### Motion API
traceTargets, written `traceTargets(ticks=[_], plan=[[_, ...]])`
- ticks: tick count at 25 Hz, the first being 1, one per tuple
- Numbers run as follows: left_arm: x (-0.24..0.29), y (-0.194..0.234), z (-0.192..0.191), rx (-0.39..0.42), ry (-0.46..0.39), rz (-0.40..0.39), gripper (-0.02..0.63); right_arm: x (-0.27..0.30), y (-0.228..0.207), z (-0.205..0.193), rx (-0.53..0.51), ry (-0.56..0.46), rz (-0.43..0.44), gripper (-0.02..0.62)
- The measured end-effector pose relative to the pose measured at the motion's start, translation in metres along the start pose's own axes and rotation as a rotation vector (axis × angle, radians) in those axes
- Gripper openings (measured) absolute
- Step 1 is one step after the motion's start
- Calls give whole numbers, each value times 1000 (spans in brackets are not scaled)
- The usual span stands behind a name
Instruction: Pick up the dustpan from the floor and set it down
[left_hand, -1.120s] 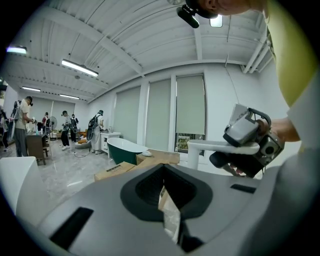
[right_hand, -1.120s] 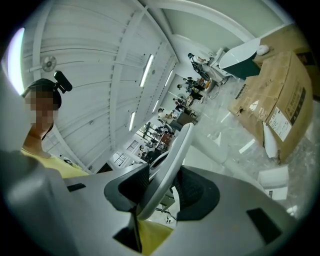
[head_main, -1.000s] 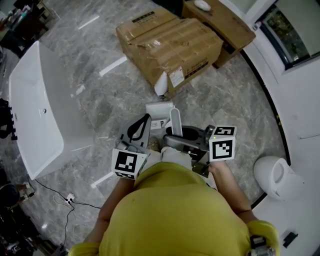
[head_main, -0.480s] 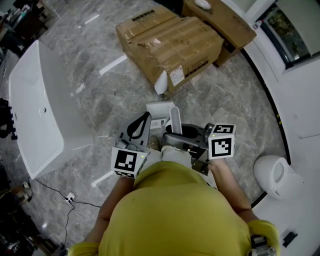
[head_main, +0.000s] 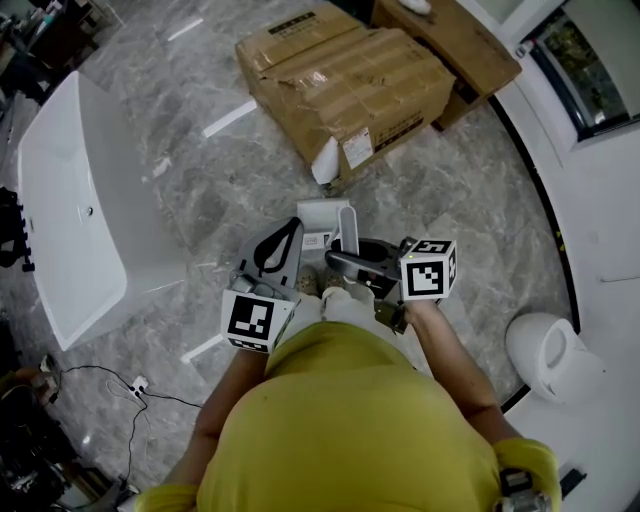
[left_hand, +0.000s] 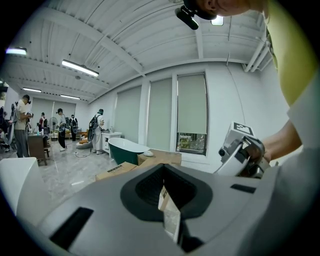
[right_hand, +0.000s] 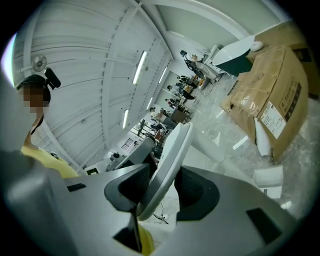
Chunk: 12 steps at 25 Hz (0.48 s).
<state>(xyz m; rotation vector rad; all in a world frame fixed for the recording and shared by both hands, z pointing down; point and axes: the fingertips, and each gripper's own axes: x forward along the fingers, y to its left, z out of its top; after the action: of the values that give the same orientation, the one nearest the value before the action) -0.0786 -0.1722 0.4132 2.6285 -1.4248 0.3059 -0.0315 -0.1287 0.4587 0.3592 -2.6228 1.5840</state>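
1. Plainly, the biggest change is in the right gripper (head_main: 345, 262). Against the view of a second ago, it has sunk and drawn in toward the frame's centre. Its marker cube now sits closer to the white dustpan (head_main: 322, 215).
2. Its jaws pinch the dustpan's upright handle (right_hand: 167, 160), which stands squarely between the pads. They have just closed a touch tighter on it.
3. The left gripper (left_hand: 167, 205) has hardly shifted. Its jaws are pressed near together on a thin printed tag (left_hand: 169, 212), which seems to belong to the dustpan. That link is not certain from the left gripper view.
4. The dustpan hangs at centre frame, just ahead of the person's body. The marble floor (head_main: 200, 190) lies below it, and the cardboard boxes (head_main: 345, 85) stand beyond at upper centre. Whether its base touches the floor yet cannot be told.
5. By my reading, the pickup is done and the set-down is under way. The handle grip looks secure enough to carry on lowering, and release waits until the pan rests flat.
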Motion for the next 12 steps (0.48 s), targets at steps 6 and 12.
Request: traceTargets(ticks=[6, 12], plan=[[5, 2, 1, -2, 2, 11, -2, 12, -45, -7, 16, 14, -31, 150], [6, 1, -1, -9, 12, 19, -2, 22, -87, -20, 8, 50, -53, 149]])
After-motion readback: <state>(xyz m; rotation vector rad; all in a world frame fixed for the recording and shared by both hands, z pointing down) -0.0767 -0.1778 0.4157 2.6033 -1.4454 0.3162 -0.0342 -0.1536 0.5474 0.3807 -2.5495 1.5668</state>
